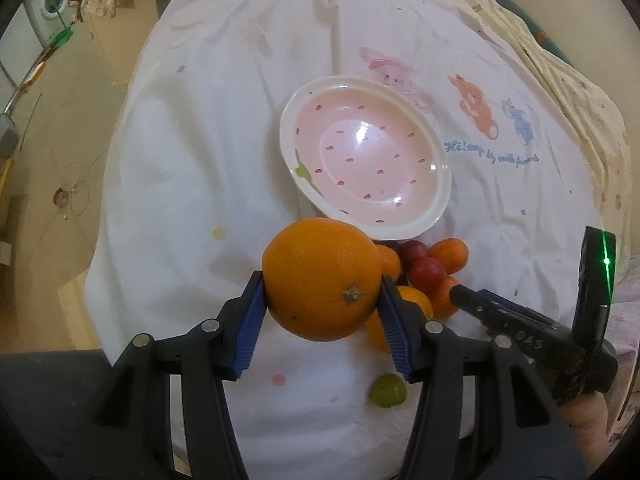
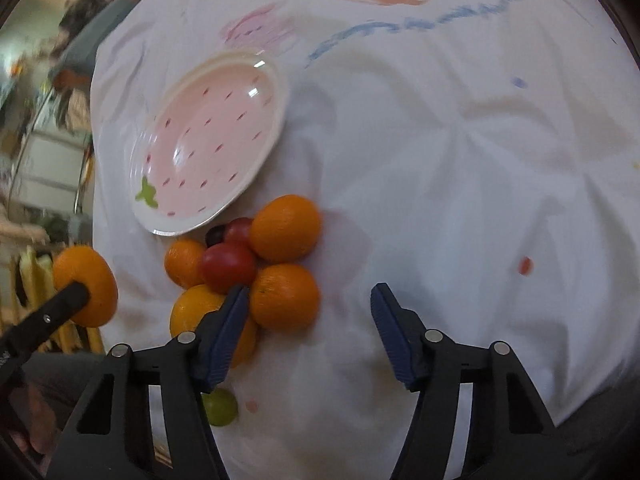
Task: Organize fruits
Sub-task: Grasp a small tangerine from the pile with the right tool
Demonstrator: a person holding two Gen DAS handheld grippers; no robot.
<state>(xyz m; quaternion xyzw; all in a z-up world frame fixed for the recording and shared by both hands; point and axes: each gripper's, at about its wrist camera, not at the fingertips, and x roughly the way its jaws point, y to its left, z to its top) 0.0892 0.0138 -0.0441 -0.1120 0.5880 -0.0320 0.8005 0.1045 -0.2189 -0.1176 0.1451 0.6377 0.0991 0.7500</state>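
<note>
The left gripper (image 1: 322, 292) fingers pinch a large round orange (image 1: 322, 279) at frame centre — the right gripper (image 2: 310, 312) fingers stand spread around a small orange mandarin (image 2: 285, 296), not touching it.

Plate (image 2: 208, 140) behind fruit cluster (image 2: 248, 272) on cloth-covered surface (image 2: 440, 200); grape (image 2: 219, 407) lying apart, nearer the camera.

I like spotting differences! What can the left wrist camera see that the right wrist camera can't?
Only the left wrist view shows the left gripper squeezing the big orange by its sides, with the stem end facing the camera, plus a washing machine.

Only the right wrist view shows the right gripper with open jaws above a small orange.

Both show the pink plate, the fruit pile and the green fruit.
</note>
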